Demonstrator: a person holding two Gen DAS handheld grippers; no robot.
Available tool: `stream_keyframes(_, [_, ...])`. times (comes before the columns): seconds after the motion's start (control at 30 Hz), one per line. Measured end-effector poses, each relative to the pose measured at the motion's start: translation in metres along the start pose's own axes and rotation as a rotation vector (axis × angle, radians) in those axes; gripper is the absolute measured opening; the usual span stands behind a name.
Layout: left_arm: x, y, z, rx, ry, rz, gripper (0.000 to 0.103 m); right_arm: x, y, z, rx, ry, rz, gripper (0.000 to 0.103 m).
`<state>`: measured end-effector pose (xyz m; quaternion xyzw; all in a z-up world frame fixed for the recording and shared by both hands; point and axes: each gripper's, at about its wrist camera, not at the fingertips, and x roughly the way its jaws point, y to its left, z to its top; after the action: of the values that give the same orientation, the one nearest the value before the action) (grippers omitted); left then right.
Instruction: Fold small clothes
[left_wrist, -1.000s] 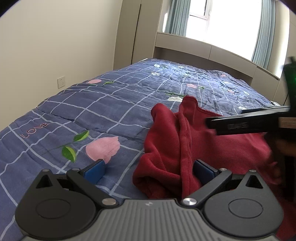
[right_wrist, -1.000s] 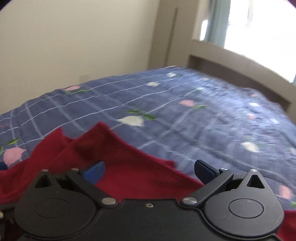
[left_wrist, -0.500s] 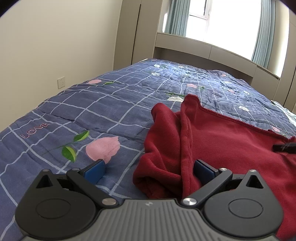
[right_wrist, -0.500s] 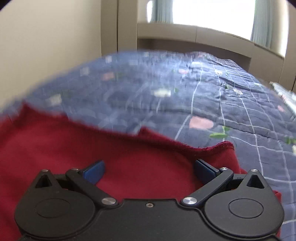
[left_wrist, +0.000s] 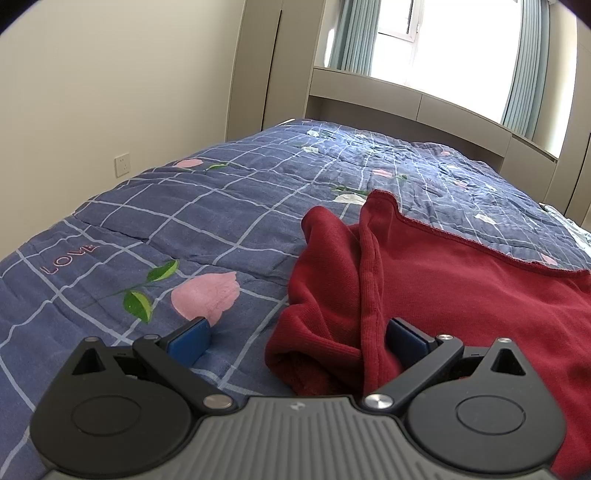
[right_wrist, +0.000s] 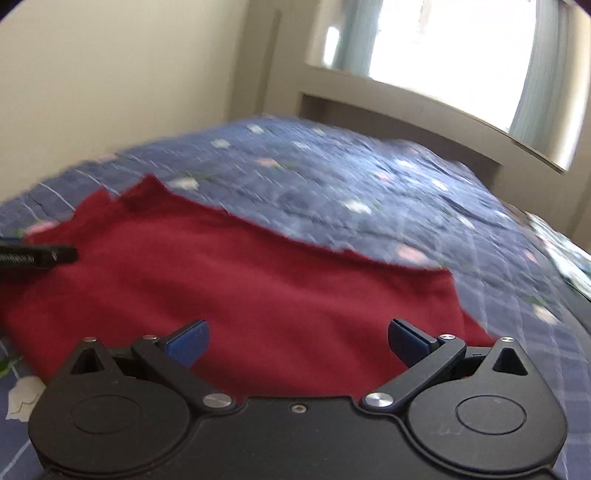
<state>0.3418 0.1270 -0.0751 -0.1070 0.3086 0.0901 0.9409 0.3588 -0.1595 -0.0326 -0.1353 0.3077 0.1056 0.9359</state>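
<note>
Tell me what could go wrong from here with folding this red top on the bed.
The bunched sleeve sits between the open fingers of the left gripper; closing now could pinch several layers at once and fold in a lump.

The right gripper is open above the flat red garment, and its view is blurred by motion, so a grab might miss the hem.

The soft quilt could get nipped along with the cloth.

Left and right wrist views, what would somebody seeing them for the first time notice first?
A dark red garment lies on a blue checked quilt printed with pink tulips, bunched into folds at its left edge and flatter to the right. The left gripper sits open at that bunched edge, and the right gripper is open above the flat part. Bright window light fills the far end of the room.
</note>
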Motion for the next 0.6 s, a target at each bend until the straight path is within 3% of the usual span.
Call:
stream_keyframes(0.17, [0.0,0.0,-0.001,-0.001,-0.002,0.0,0.103,-0.011,0.012,-0.015,0.01,-0.052,-0.061,0.103])
stream_keyframes(0.4, [0.0,0.0,-0.001,-0.004,-0.005,-0.002,0.103,0.008,-0.002,-0.044,0.135,-0.016,0.054,0.103])
stream_keyframes(0.6, [0.0,0.0,-0.001,-0.004,-0.006,-0.002,0.103,0.009,-0.002,-0.045,0.144,-0.023,0.07,0.103])
